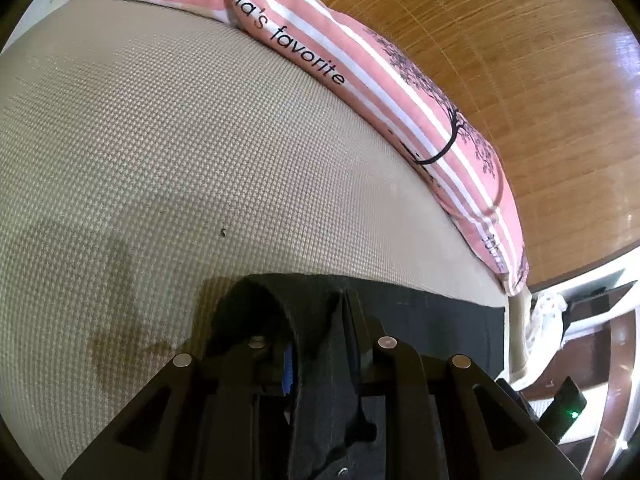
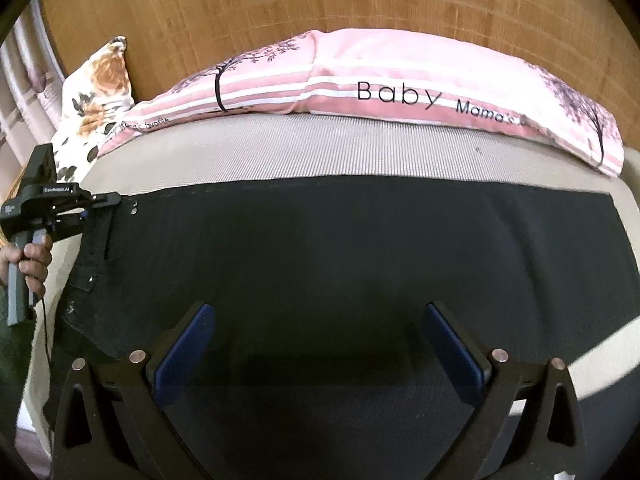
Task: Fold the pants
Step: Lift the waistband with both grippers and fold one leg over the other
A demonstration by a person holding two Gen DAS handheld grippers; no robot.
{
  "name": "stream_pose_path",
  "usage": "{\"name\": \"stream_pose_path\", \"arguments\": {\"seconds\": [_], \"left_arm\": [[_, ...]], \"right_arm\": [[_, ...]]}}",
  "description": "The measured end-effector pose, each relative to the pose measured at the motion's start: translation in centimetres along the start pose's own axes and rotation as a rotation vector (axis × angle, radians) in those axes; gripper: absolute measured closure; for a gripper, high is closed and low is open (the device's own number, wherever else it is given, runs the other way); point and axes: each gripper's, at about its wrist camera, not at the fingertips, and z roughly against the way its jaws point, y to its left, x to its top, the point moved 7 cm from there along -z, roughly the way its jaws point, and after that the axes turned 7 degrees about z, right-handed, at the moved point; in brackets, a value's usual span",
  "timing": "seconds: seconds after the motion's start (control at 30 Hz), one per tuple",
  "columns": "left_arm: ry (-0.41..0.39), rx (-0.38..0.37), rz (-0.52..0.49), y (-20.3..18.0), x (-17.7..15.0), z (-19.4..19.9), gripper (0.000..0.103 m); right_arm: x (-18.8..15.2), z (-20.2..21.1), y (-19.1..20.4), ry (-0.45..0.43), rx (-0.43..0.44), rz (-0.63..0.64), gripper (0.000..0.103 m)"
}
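Note:
Black pants [image 2: 320,248] lie spread flat across the beige bed cover [image 2: 280,152], waistband end at the left. My left gripper [image 2: 120,199] is at the waistband's far corner, beside two metal rivets, and a hand [image 2: 34,258] holds its handle. In the left wrist view the left gripper [image 1: 320,300] is shut on a bunched fold of the pants [image 1: 440,308], dark cloth running down between its fingers. My right gripper [image 2: 318,312] stands open just above the middle of the pants, its blue pads [image 2: 184,344] wide apart with nothing pinched between them.
A pink striped pillow [image 2: 400,80] printed with "Baby Mama's favorite" lies along the bed's far edge against a wooden panel [image 2: 240,8]. A floral pillow [image 2: 96,96] sits at the far left. A brown stain [image 1: 116,356] marks the bed cover [image 1: 200,140]. The bed's edge and furniture [image 1: 580,360] are at the right.

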Motion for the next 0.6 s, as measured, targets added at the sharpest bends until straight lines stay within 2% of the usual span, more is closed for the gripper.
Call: {"name": "stream_pose_path", "arguments": {"seconds": [0.07, 0.17, 0.37, 0.6], "left_arm": [[-0.026, 0.001, -0.005, 0.0, -0.1, 0.1, 0.091], [-0.082, -0.033, -0.015, -0.7, -0.6, 1.4, 0.094], [-0.212, -0.1, -0.147, -5.3, -2.3, 5.1, 0.095], [-0.287, -0.203, -0.266, -8.1, -4.6, 9.0, 0.095]], "right_arm": [[0.8, -0.5, -0.5, 0.001, 0.017, 0.03, 0.0], [1.9, -1.3, -1.5, 0.016, 0.03, 0.087, 0.0], [4.6, -3.1, -3.2, 0.045, 0.088, 0.253, 0.0], [8.0, -5.7, -3.8, 0.102, 0.226, 0.446, 0.0]]}}
